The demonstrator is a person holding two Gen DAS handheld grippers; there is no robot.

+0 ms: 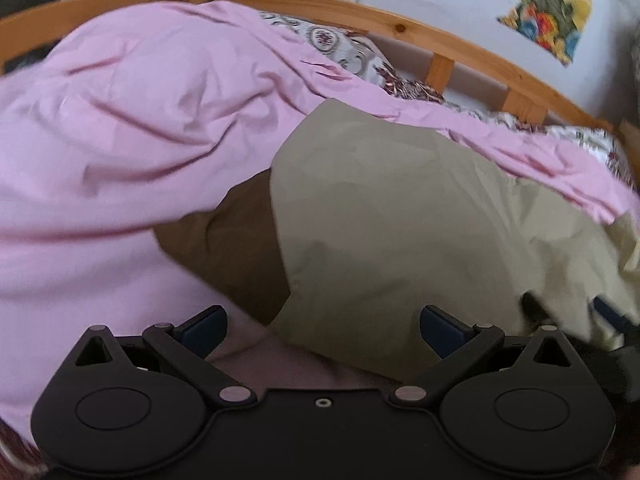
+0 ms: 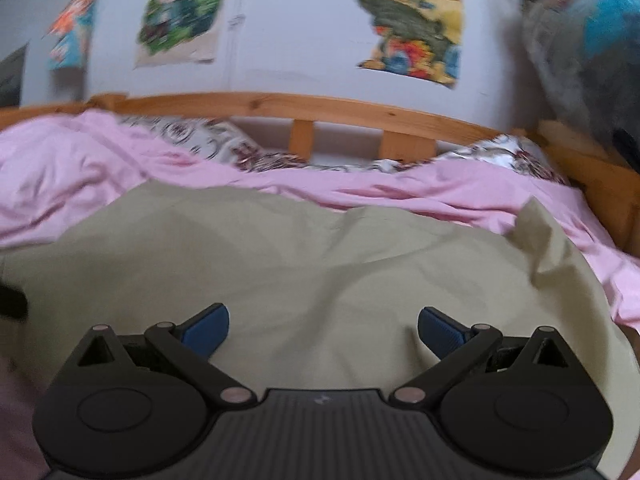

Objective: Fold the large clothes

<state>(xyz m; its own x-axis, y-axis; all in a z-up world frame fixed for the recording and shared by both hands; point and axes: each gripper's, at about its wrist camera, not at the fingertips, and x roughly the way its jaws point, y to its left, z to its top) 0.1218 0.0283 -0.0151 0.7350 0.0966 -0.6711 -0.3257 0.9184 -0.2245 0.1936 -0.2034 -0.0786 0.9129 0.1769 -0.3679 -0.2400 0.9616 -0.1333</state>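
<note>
A large beige garment lies spread on a pink bedsheet, with a brown layer showing from under its left edge. My left gripper hovers open over the garment's near left edge, nothing between its blue pads. In the right wrist view the same beige garment fills the foreground. My right gripper is open above its middle, holding nothing. A dark part of the right gripper shows at the right edge of the left wrist view.
A wooden bed rail runs along the far side, with a patterned pillow against it. Colourful posters hang on the white wall. A dark bundle with blue sits at the upper right.
</note>
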